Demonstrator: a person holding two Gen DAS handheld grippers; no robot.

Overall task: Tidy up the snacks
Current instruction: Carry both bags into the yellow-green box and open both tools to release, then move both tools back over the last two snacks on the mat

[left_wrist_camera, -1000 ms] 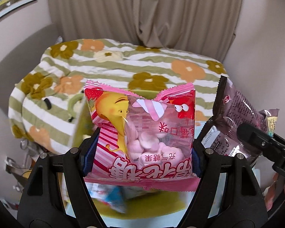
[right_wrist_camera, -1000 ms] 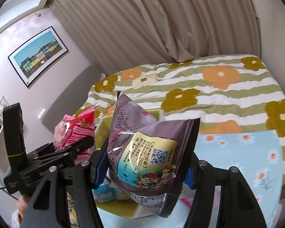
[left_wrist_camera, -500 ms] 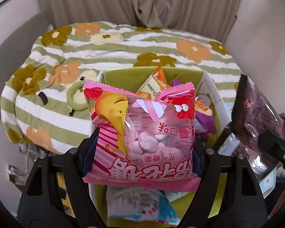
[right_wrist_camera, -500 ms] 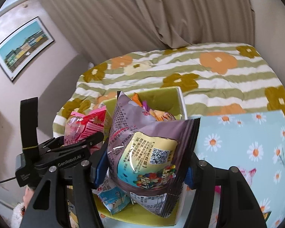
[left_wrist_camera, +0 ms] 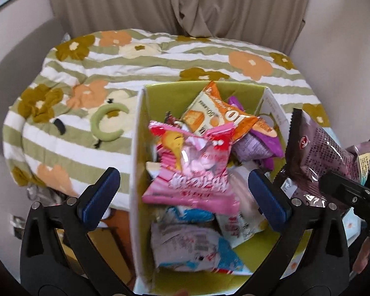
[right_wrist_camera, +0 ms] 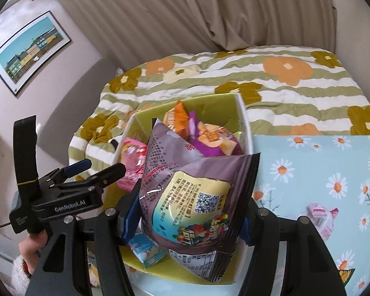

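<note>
My left gripper (left_wrist_camera: pixel 183 187) jaws just opened wide; pink marshmallow snack bag (left_wrist_camera: pixel 192 170) lies free between them on the pile in the green-lined white box (left_wrist_camera: pixel 138 133). Right gripper (right_wrist_camera: pixel 187 212) clamped on purple foil candy bag (right_wrist_camera: pixel 197 187), box at its 12 o'clock.

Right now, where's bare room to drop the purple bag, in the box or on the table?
The green box is crowded: pink bag, orange bag and blue-white packs cover its floor; only a green strip shows by its near right corner. The daisy tablecloth, between the box wall and the small pink carton, lies bare.
</note>
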